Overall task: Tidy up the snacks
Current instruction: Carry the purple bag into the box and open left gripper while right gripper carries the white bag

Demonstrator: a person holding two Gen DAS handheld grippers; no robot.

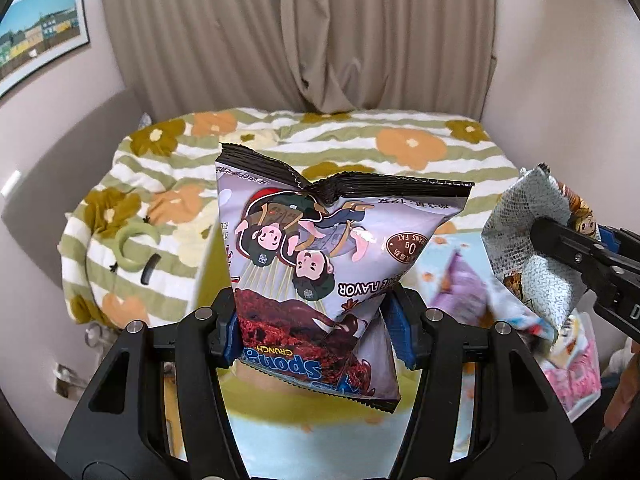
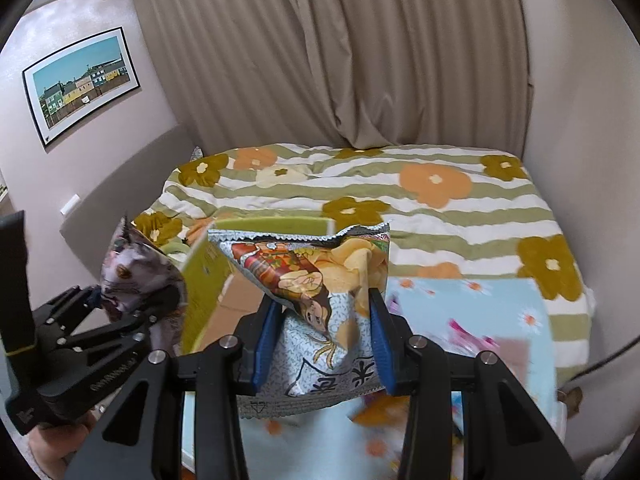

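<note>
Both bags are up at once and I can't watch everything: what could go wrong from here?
1. The left gripper pinches the purple bag low, so its tall top may flop or slip.
2. The right gripper crumples the chip bag, which could crush the chips.
3. Both bags hang close beside the green box and may snag.

Both grippers were matte black linkage frames with triangular cut-outs and round silver pivot screws. Left gripper [image 1: 316, 328] and right gripper [image 2: 324, 344] each carried blue pads [image 2: 265, 344] inside the fingers. White lettering ran along the left gripper's side link, with a yellow band on its handle nearby.
</note>
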